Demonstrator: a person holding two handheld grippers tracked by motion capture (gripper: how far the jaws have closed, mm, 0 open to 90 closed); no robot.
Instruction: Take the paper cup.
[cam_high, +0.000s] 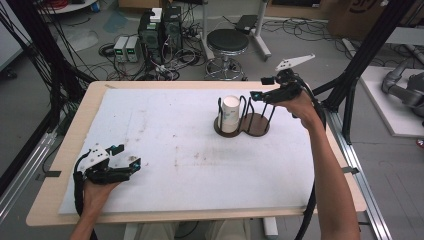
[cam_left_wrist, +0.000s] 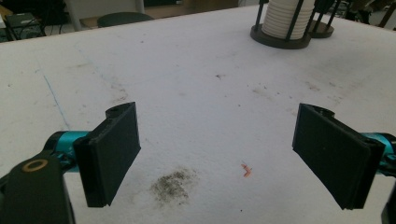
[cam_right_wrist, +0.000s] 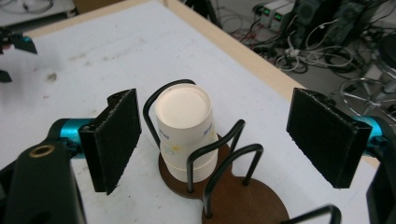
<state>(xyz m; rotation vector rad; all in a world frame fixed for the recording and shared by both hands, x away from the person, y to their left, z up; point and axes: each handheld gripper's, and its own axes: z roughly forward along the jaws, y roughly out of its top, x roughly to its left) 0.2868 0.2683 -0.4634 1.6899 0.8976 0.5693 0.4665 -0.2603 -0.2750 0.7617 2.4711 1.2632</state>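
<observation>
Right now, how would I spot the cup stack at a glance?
Find the white mat on the table, then the dark two-ring wire holder near its far right. The cup stack stands upside down in the left ring; the right ring is empty.

Grey floor (cam_high: 310, 55) (cables, stool (cam_high: 227, 42))

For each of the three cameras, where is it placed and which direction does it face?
High view: above the near table edge, facing forward and down; both forearms, left tool, right tool.
Left gripper view: on the left tool, facing across the white mat.
Right gripper view: on the right tool, facing down.
Shared: cup stack in its holder.
</observation>
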